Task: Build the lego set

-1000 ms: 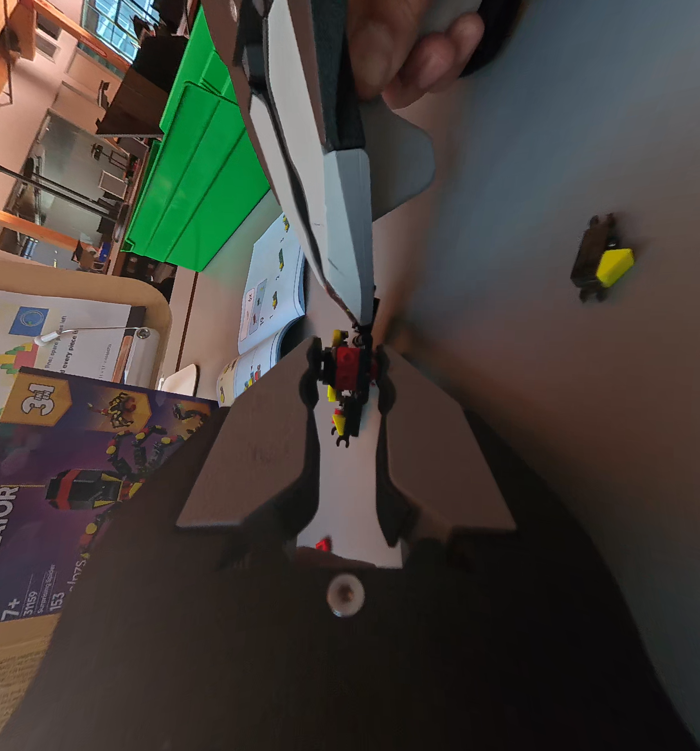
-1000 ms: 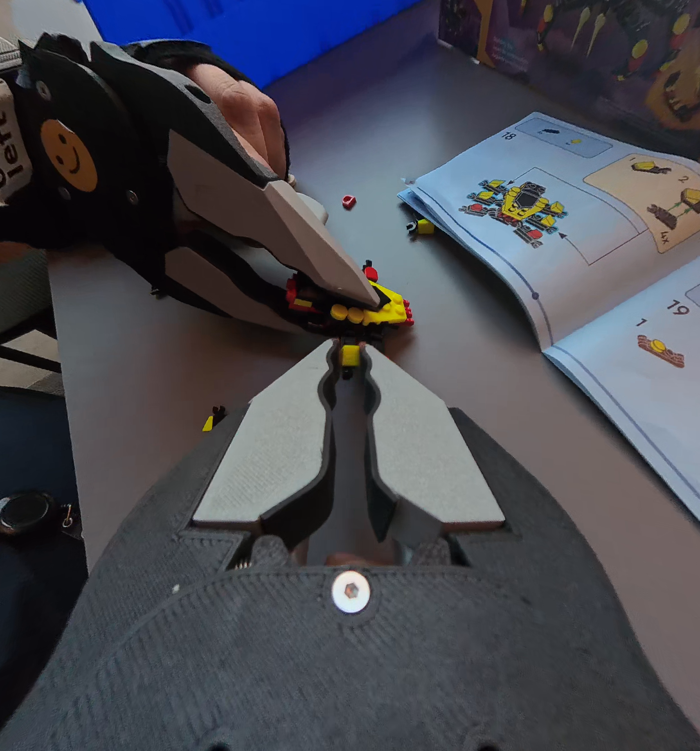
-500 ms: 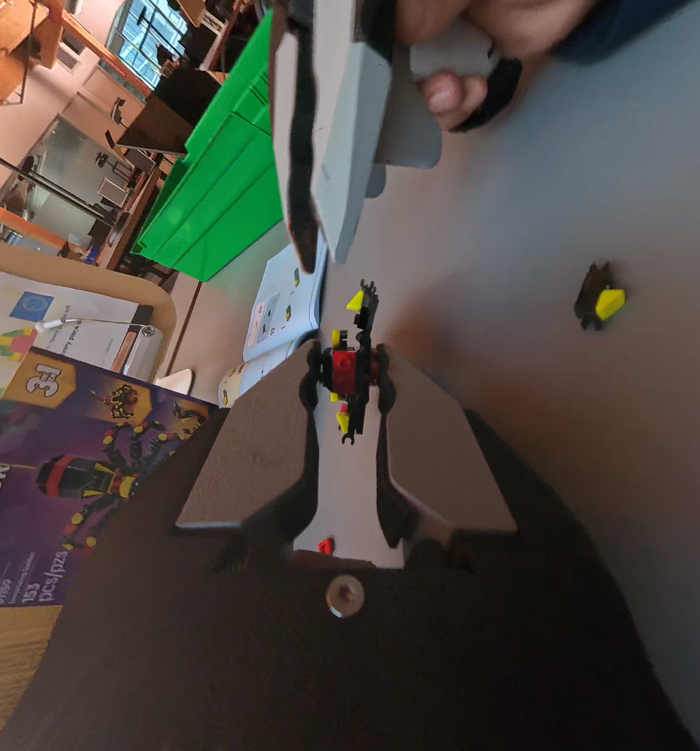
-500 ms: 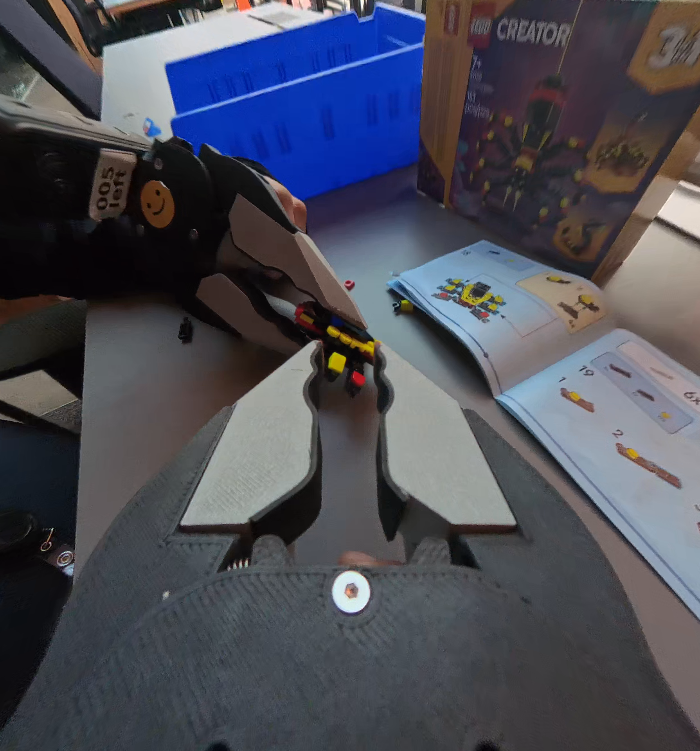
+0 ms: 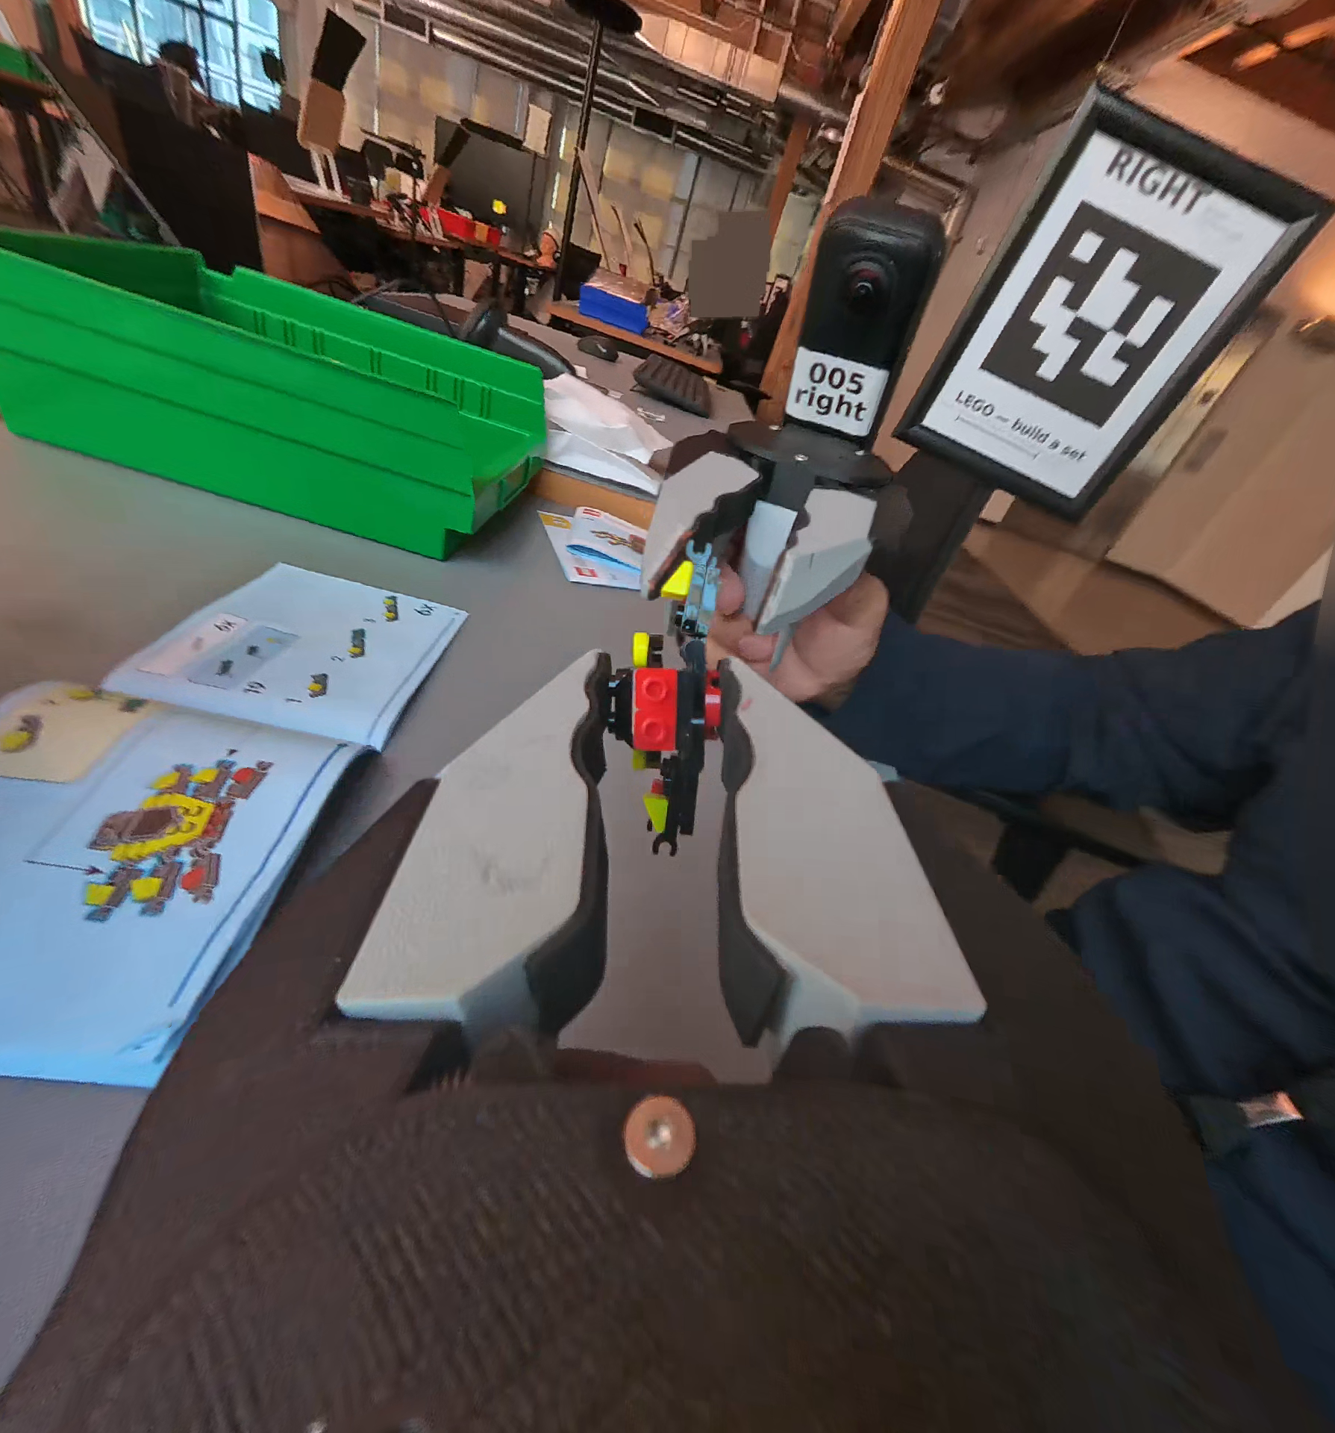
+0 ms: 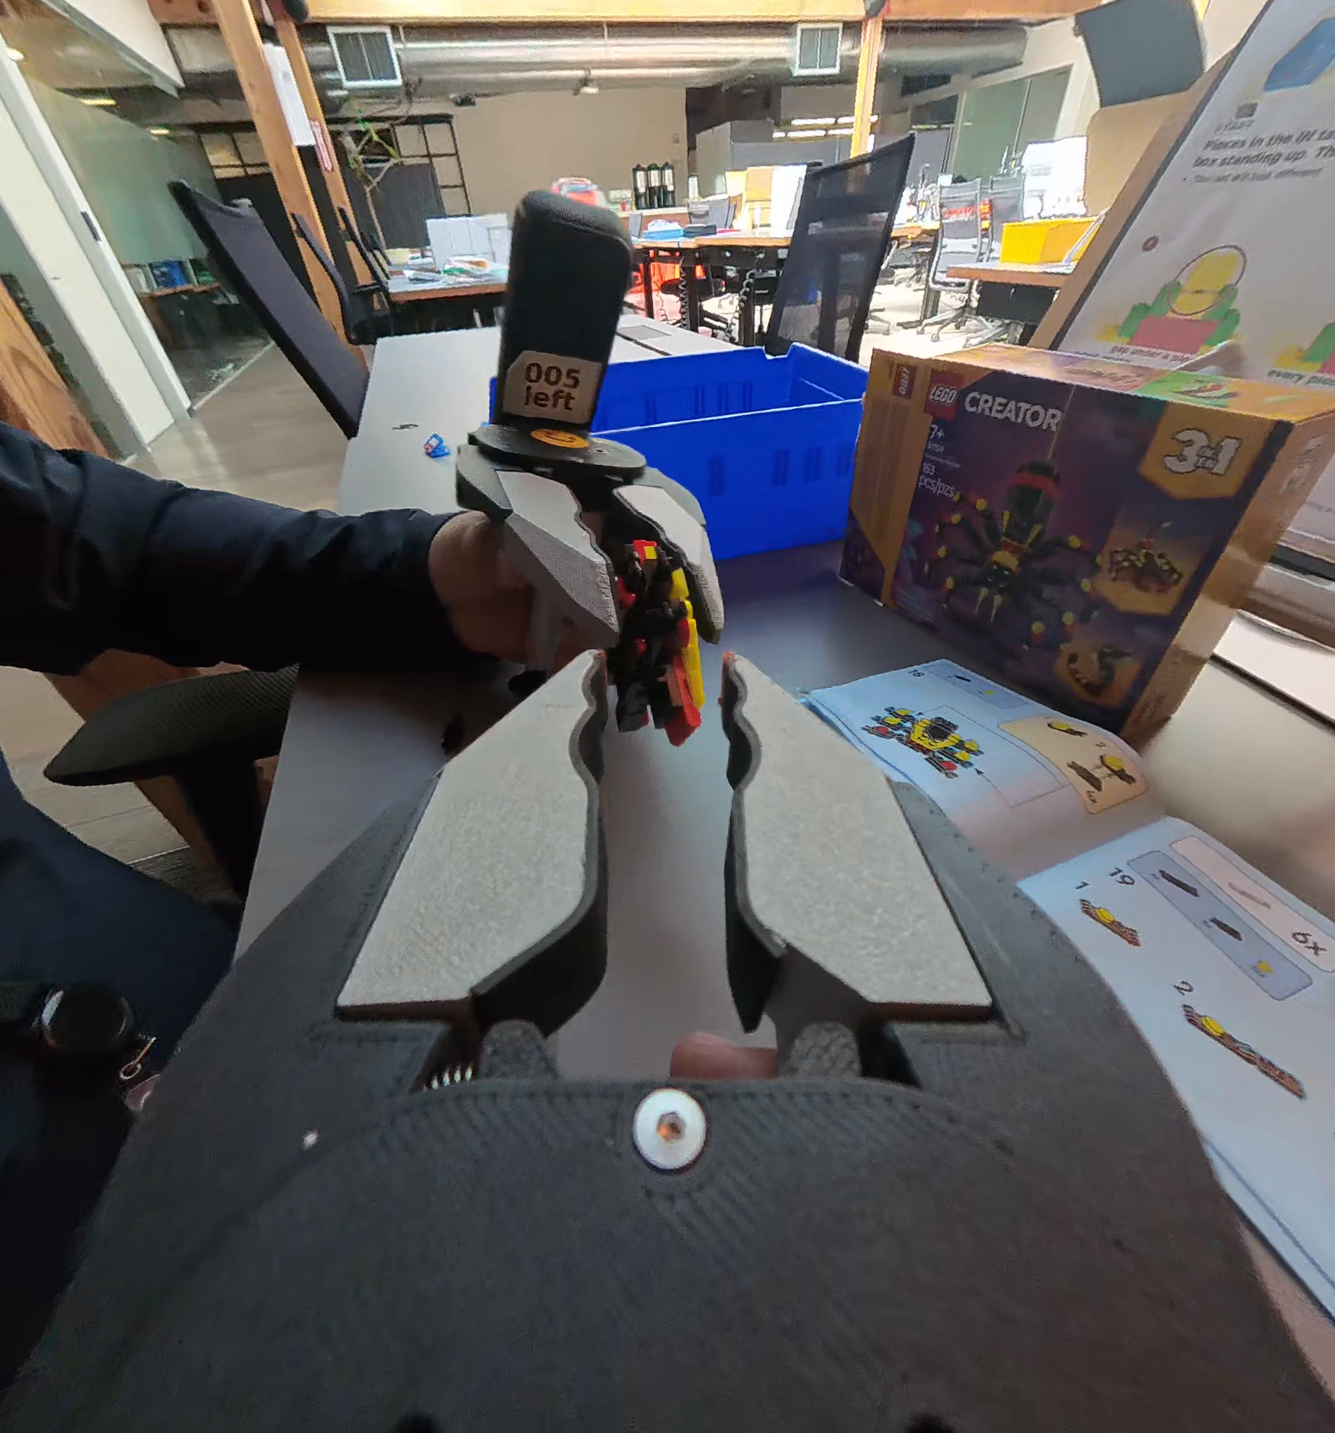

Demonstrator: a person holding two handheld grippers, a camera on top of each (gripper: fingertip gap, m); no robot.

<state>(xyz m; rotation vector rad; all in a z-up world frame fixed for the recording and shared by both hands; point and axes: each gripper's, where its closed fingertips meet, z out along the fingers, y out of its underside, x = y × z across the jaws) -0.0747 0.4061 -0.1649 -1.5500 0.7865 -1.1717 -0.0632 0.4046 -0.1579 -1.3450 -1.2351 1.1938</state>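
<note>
left claw (image 5: pixel 660 690) clamping lego model (image 5: pixel 660 717), right claw (image 6: pixel 656 682) parted

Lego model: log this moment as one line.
left gripper: shut on lego model, lifted above table | right gripper: open, fingers flanking model's lower end | instruction booklet: open on table

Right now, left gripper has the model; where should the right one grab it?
Probably the free lower end of the model, hanging below the left gripper. It is narrow there and lines up with the open right gripper: come straight in, closing across its sides.
</note>
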